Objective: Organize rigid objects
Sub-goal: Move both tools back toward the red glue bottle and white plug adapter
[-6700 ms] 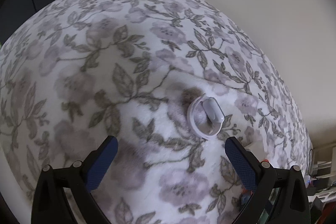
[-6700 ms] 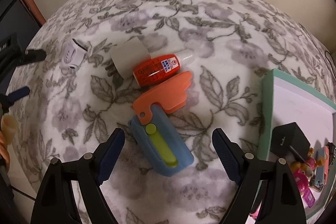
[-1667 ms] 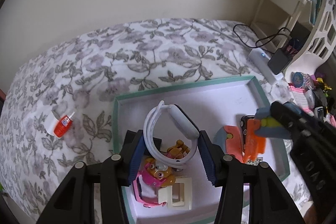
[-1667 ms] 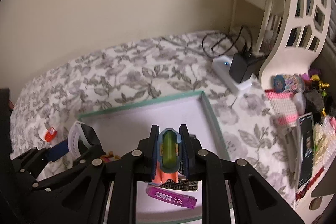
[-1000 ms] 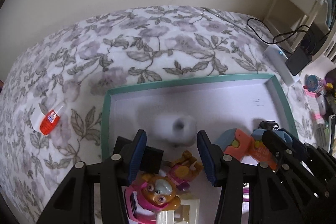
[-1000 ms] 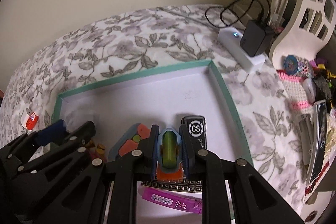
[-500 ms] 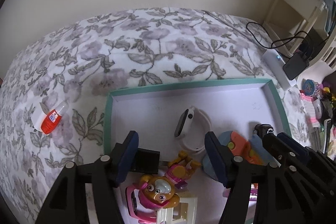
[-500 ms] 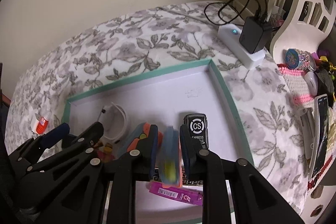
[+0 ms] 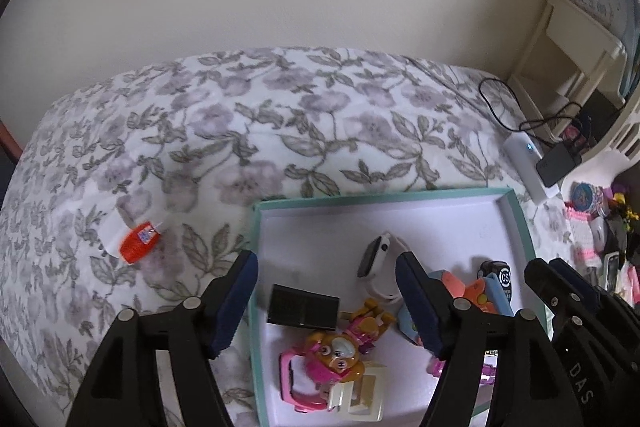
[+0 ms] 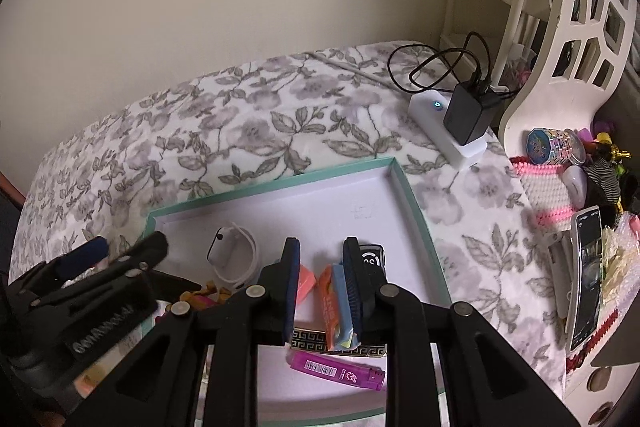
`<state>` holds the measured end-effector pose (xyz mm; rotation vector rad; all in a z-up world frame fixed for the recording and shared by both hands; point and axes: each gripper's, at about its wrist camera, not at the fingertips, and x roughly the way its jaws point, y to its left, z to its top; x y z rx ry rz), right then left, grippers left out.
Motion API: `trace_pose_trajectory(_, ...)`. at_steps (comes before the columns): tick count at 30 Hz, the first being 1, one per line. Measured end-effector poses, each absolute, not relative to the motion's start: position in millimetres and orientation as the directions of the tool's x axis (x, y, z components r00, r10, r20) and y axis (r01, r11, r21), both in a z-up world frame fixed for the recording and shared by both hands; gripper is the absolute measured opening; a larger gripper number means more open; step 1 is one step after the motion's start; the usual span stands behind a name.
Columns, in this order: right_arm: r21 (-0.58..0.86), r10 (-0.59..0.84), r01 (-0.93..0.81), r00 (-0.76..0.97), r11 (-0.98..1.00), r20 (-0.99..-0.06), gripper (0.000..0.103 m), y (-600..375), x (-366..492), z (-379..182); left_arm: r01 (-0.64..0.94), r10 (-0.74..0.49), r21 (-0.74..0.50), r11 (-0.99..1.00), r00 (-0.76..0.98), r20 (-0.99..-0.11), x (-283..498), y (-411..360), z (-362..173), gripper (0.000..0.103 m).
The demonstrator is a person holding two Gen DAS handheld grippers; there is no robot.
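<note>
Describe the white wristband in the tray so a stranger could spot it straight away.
Start at the shallow tray with the teal rim on the flowered bedspread. Near its middle, just beyond the black box and the pink toy pup, lies the wristband. It is the only white loop there, standing on edge, with a dark screen on one side.

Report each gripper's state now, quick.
Left gripper: open, holding nothing, above the tray.
Right gripper: open, the blue and orange toy between its fingers, not clamped.
</note>
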<state>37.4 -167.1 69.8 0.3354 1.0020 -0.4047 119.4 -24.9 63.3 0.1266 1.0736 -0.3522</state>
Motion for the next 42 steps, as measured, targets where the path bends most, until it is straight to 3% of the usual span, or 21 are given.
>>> trace_pose_trajectory(2,0.082,-0.177,0.479,0.472,0.874,-0.864,0.025,-167.5,37.4,69.3,0.328,-0.214,-0.067,0.942,0.437,-0.874,120.6,-19.8,66.6,0.079)
trace_pose_trajectory(6,0.084,-0.177,0.490,0.462,0.868,-0.869,0.056,-169.8,38.1,63.9,0.305,-0.201,-0.063,0.950,0.448,-0.871,123.7,-10.8,69.4,0.086)
trace_pose_trajectory(11,0.079,-0.180,0.497,0.452,0.864,-0.874,0.075,-171.6,39.1,56.9,0.275,-0.182,-0.059,0.960,0.448,-0.875,127.9,-1.5,66.4,0.100)
trace_pose_trajectory(15,0.064,-0.187,0.488,0.448,0.870,-0.874,0.082,-170.1,40.1,53.4,0.252,-0.168,-0.055,0.966,0.451,-0.877,130.0,5.4,64.4,0.103)
trace_pose_trajectory(17,0.058,-0.192,0.487,0.449,0.872,-0.873,0.091,-169.4,40.3,52.7,0.237,-0.160,-0.054,0.970,0.456,-0.875,131.1,8.9,63.7,0.103)
trace_pose_trajectory(35,0.065,-0.192,0.488,0.459,0.871,-0.867,0.093,-164.9,42.5,53.6,0.173,-0.124,-0.048,0.984,0.460,-0.879,143.0,40.3,61.3,0.103)
trace_pose_trajectory(42,0.070,-0.149,0.408,0.480,0.910,-0.864,0.093,-123.0,57.9,56.4,0.042,-0.025,-0.007,0.999,0.449,-0.893,152.7,101.5,55.1,0.103)
